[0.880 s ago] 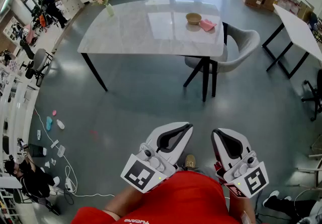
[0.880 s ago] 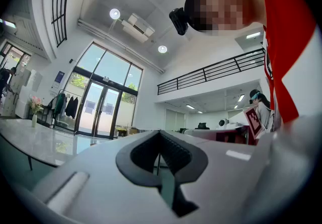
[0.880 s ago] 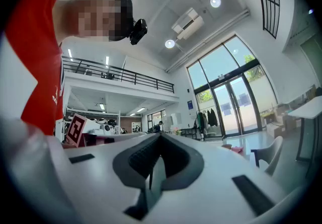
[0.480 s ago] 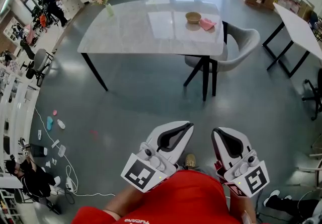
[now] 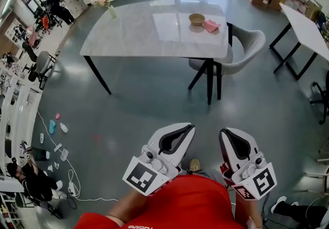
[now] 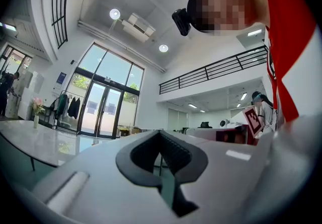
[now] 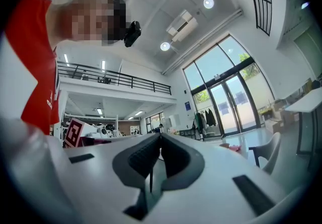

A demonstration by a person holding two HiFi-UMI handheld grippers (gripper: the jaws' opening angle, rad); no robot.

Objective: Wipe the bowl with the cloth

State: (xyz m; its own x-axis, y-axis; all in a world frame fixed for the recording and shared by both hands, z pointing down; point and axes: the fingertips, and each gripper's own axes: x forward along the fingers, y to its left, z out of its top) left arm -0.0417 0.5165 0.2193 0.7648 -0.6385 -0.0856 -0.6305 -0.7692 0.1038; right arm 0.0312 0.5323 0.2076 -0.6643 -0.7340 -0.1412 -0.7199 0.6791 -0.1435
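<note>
We held both grippers low at the bottom of the head view, well apart from the table (image 5: pixel 133 35) in the upper middle of the frame. The left gripper (image 5: pixel 190 129) sat at bottom centre-left with its jaws closed. Its own view showed the two dark pads (image 6: pixel 173 152) meeting at the tip with nothing between them. The right gripper (image 5: pixel 225 133) sat near it at bottom centre-right. It was likewise closed, and in its own view the tips met with nothing held. Our red shirt (image 5: pixel 190 205) filled the bottom edge below them, and a shoe (image 5: pixel 194 164) showed on the grey floor (image 5: pixel 154 99) between the two grippers. The bowl (image 5: pixel 197 18), tan and upright, stood on the pale table top toward its right end, in the upper centre-right of the frame. The pink cloth (image 5: pixel 211 25) lay just beside the bowl, to its lower right and close to the table's right edge. We could not tell whether it touched the bowl. A grey chair (image 5: pixel 247 48) stood at the table's right side, just right of the cloth. A vase of flowers (image 5: pixel 105 0) stood at the table's upper left corner, well apart from the bowl. A second white table (image 5: pixel 303 30) ran along the right edge of the frame. The left gripper view looked out past the closed jaws to tall glass doors (image 6: pixel 108 112) at left and a balcony railing (image 6: pixel 211 69) at upper right.
</note>
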